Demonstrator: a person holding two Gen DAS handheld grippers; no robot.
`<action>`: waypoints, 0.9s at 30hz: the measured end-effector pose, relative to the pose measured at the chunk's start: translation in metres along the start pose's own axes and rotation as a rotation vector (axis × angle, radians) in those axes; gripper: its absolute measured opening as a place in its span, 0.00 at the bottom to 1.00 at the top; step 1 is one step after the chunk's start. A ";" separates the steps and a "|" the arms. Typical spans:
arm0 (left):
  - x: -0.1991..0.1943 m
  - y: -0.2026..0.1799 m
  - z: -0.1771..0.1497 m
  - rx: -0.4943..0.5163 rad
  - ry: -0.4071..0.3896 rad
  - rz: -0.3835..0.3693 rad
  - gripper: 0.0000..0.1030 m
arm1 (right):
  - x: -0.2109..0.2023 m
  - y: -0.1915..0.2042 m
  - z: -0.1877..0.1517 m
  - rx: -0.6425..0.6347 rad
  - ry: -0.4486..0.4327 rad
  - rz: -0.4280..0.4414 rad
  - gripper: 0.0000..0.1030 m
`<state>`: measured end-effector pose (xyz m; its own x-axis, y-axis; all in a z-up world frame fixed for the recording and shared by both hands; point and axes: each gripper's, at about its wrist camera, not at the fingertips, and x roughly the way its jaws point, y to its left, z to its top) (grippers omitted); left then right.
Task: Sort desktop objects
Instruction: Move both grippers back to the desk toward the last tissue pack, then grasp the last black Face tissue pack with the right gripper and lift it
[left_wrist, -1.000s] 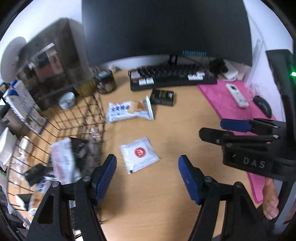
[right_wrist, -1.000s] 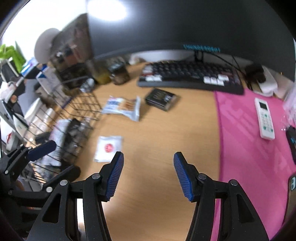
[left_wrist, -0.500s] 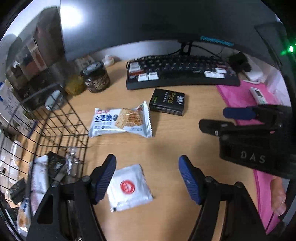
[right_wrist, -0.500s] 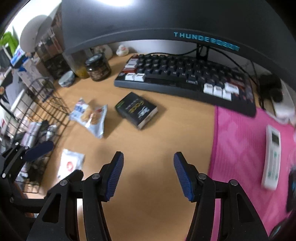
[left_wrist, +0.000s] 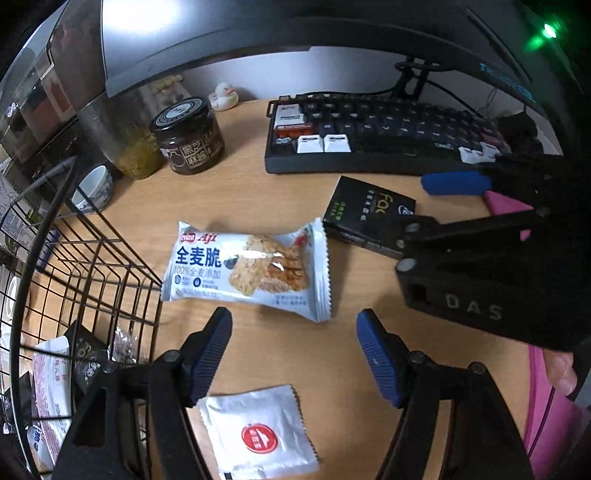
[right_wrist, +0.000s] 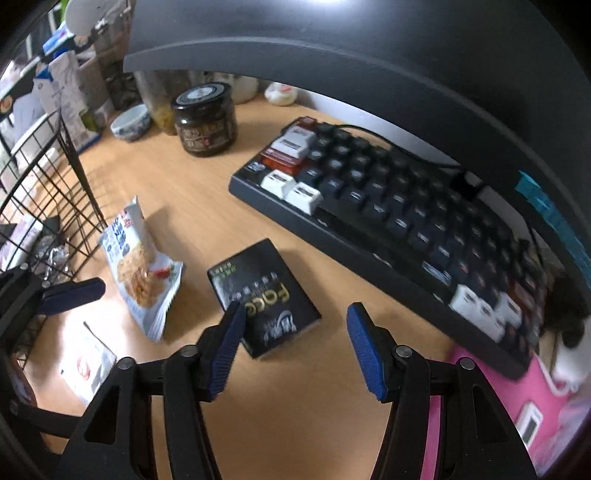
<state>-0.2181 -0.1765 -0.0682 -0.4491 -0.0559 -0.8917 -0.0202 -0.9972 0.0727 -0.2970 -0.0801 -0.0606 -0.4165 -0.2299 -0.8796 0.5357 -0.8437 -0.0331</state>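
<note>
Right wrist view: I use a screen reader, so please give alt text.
The open right gripper hovers over a wooden desk, jaws having just widened, a black box lying just beyond them. A snack packet lies left, a keyboard behind.

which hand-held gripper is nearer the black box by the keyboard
Right. The right hand-held gripper hangs just over the black box, one pad at its edge, jaws just opened wider. The left hand-held gripper is off to the side, over the snack packet.
</note>
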 end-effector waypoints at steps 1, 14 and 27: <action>0.001 0.001 0.001 0.001 0.001 0.002 0.72 | 0.002 -0.002 0.003 0.003 -0.002 0.009 0.62; 0.008 0.005 0.003 0.001 0.014 0.004 0.72 | 0.017 0.016 0.000 -0.034 0.031 0.042 0.47; -0.004 0.014 -0.002 -0.030 -0.002 0.012 0.72 | -0.008 0.005 -0.021 0.045 0.032 0.012 0.46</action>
<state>-0.2147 -0.1906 -0.0644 -0.4507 -0.0677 -0.8901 0.0119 -0.9975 0.0698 -0.2753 -0.0722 -0.0635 -0.3859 -0.2250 -0.8947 0.5070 -0.8619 -0.0019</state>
